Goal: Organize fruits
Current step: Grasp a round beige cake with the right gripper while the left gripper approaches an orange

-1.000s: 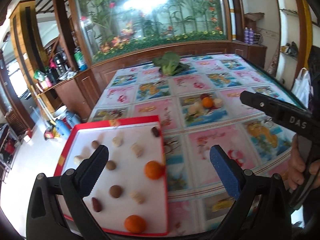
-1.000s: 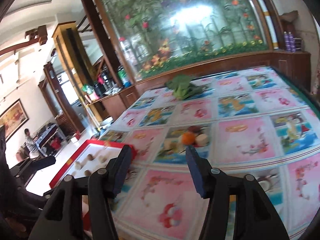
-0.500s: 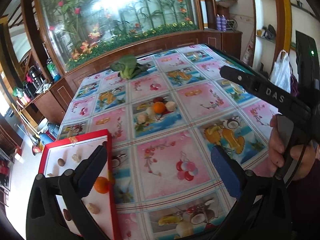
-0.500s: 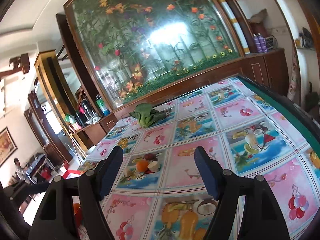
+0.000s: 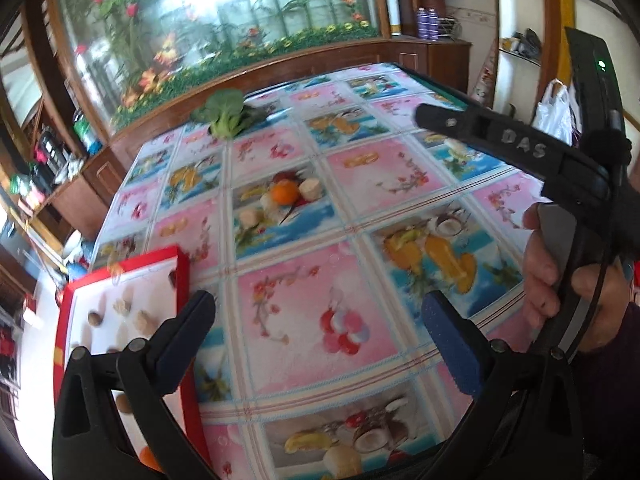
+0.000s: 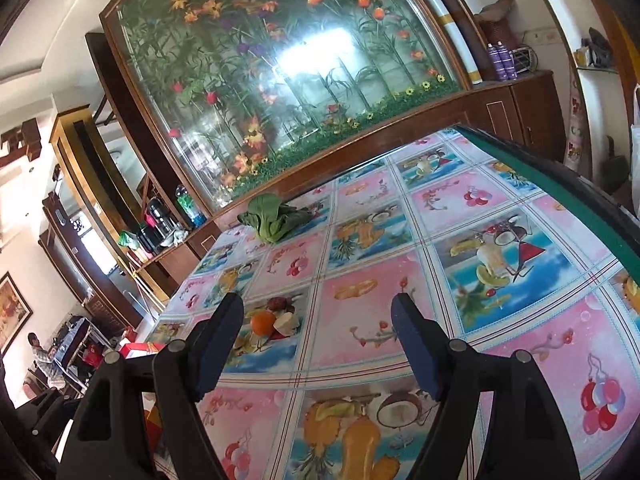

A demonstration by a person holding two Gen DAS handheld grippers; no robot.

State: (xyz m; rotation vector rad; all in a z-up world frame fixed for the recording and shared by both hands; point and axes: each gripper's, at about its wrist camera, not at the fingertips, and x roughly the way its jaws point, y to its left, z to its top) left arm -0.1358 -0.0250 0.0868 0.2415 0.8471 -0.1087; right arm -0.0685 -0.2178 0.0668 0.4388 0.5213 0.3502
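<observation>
A small heap of fruit lies mid-table: an orange [image 5: 285, 192] with pale pieces [image 5: 310, 188] and a dark red fruit beside it. In the right wrist view the same orange [image 6: 263, 323] sits just inside the left fingertip. My right gripper [image 6: 316, 316] hovers short of the heap, its jaws opening with nothing between them. My left gripper [image 5: 320, 320] is open and empty over the tablecloth. To its left is a red-rimmed white tray [image 5: 182, 276] with several nuts and fruit pieces. One right-gripper finger [image 5: 480, 132] shows at the right, held by a hand [image 5: 544, 272].
A fruit-print cloth covers the table [image 5: 328, 280]. A leafy green vegetable [image 6: 272, 216] lies at the far edge, before a wooden cabinet with a glass flower panel. The table's green right edge [image 6: 560, 168] runs close by. A person sits far off at the left [image 6: 36, 352].
Both views have swung right: the tray slid to the left edge of the left wrist view and the fruit heap came toward its centre. The right jaws have spread wider.
</observation>
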